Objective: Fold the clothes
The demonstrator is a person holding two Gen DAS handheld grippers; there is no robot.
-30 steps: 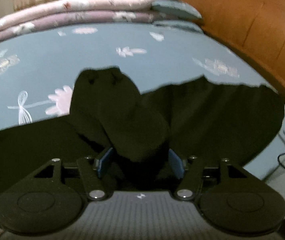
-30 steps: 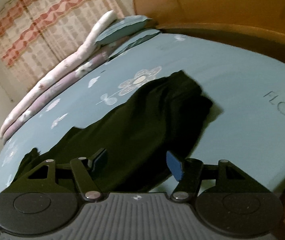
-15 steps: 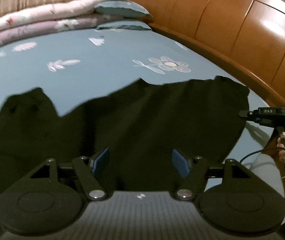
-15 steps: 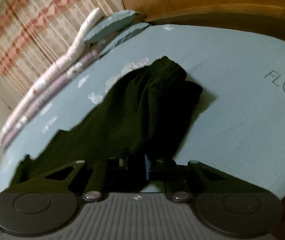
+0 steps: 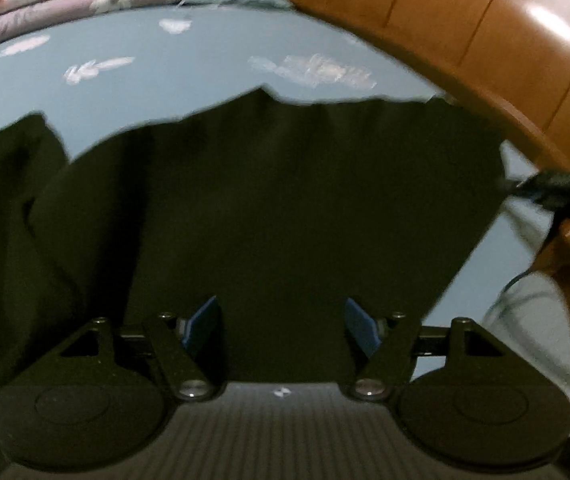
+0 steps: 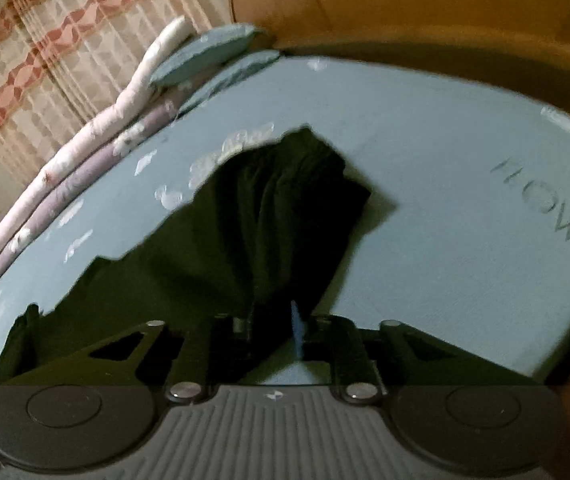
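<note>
Right gripper (image 6: 273, 320) is pinched down on a bunched corner of the black soft-fabric garment (image 6: 269, 216). Its jaws have just eased open a touch, but cloth is clearly caught between the blue pads, so it's got hold. Left gripper (image 5: 281, 326) has its jaws wide apart and has just been opening; the cloth lies under and between the pads, nothing is gripped.

The garment is spread across the light blue flower-print bedsheet (image 6: 445, 200), running along the near edge of the bed, with one end close to the brown wooden headboard (image 5: 465, 32). Stacked pink and lilac quilts (image 6: 85, 148) sit along the far edge, well apart from it.

Looks light, floppy and wrinkle-prone to me, so it'll sag wherever it isn't held. I'd grab it at hems or corners, both ends at once, not mid-panel.
</note>
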